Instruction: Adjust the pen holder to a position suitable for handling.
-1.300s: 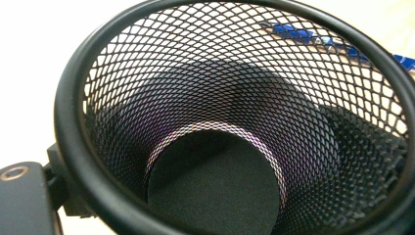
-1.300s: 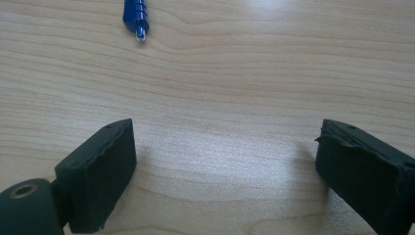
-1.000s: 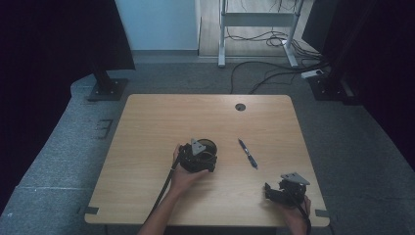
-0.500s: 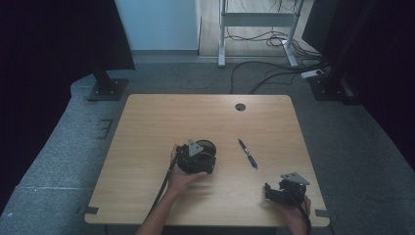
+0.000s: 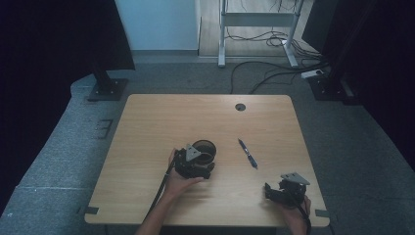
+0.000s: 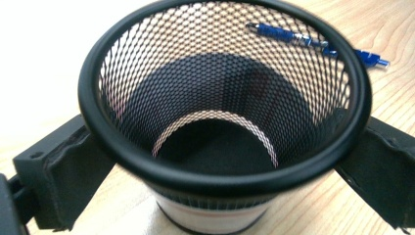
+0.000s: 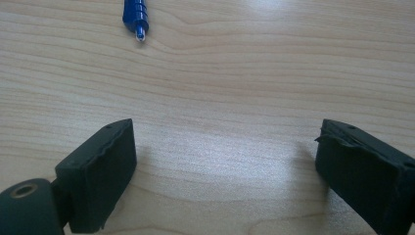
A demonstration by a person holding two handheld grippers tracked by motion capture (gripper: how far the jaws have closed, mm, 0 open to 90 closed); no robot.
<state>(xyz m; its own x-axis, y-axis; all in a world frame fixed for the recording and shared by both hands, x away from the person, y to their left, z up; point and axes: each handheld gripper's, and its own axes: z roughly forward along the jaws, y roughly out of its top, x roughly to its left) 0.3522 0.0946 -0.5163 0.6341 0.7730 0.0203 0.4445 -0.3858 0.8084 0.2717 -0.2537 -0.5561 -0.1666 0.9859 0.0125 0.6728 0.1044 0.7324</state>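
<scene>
Black mesh cup [image 6: 222, 117] upright on the wooden table [image 5: 147, 127], left gripper [image 5: 195, 161] with jaws spread around its sides, pads against the wall, right gripper [image 5: 275, 192] gaping wide over bare wood, holding nothing, blue pen [image 5: 248, 153] lying between them, near the cup.

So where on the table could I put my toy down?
The far half of the table, beyond the mesh cup and up to the cable hole, is bare. So is the left side. It's busier around the pen and the right gripper.
</scene>
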